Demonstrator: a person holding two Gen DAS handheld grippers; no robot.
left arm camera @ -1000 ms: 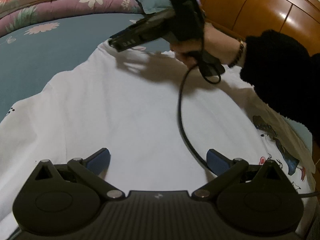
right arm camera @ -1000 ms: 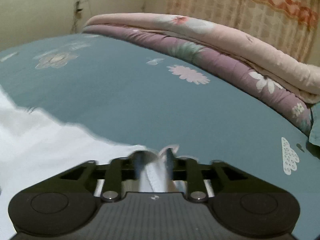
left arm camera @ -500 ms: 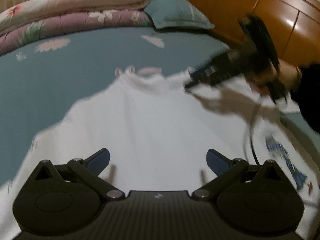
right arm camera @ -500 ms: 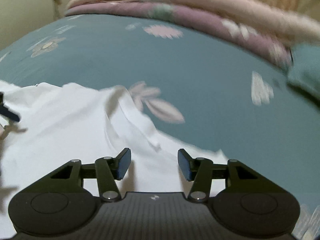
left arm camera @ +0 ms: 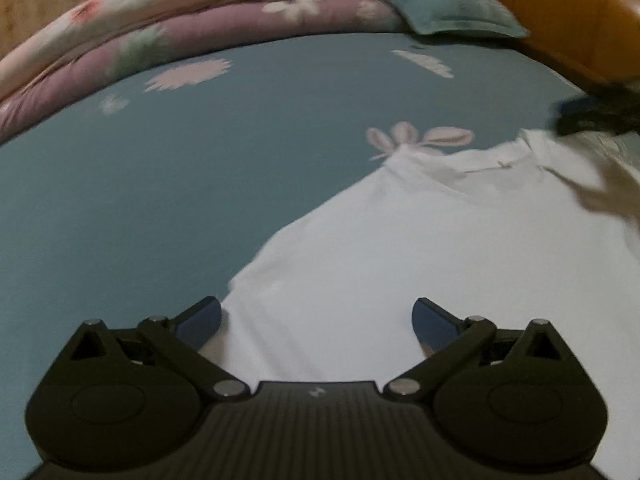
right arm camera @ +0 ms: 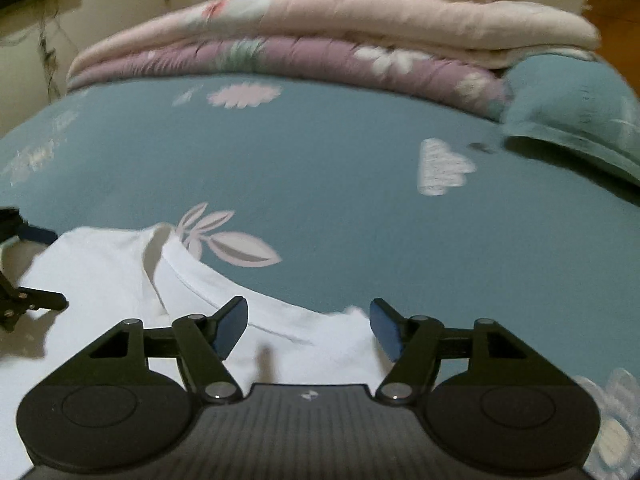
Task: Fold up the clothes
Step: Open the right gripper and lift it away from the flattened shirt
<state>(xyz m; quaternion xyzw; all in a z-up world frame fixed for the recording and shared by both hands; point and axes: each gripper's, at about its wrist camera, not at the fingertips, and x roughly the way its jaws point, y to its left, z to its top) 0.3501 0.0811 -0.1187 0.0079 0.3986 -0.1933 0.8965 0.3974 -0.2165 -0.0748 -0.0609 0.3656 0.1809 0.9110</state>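
A white T-shirt (right arm camera: 120, 280) lies across the lower frame on the teal bed sheet (left arm camera: 160, 180), released a second ago by the right claw (right arm camera: 306, 326), now spread like the left claw (left arm camera: 316, 320), suggesting one fold placed.

The bed (left arm camera: 168, 184) is covered by a teal sheet printed with pale flowers and leaves. A white T-shirt (left arm camera: 420, 248) lies spread flat on the sheet toward the near edge, its collar pointing to the middle of the bed and touching a leaf print there. Along the far edge lies a stack of folded quilts: a purple floral quilt (right arm camera: 304, 62) rests directly on the sheet, and a pale pink quilt (right arm camera: 360, 20) lies on top of it. At the far corner by the wooden headboard, a teal pillow (right arm camera: 572, 108) lies on the sheet, touching the end of the quilts. The sheet between the shirt and the quilts is bare.
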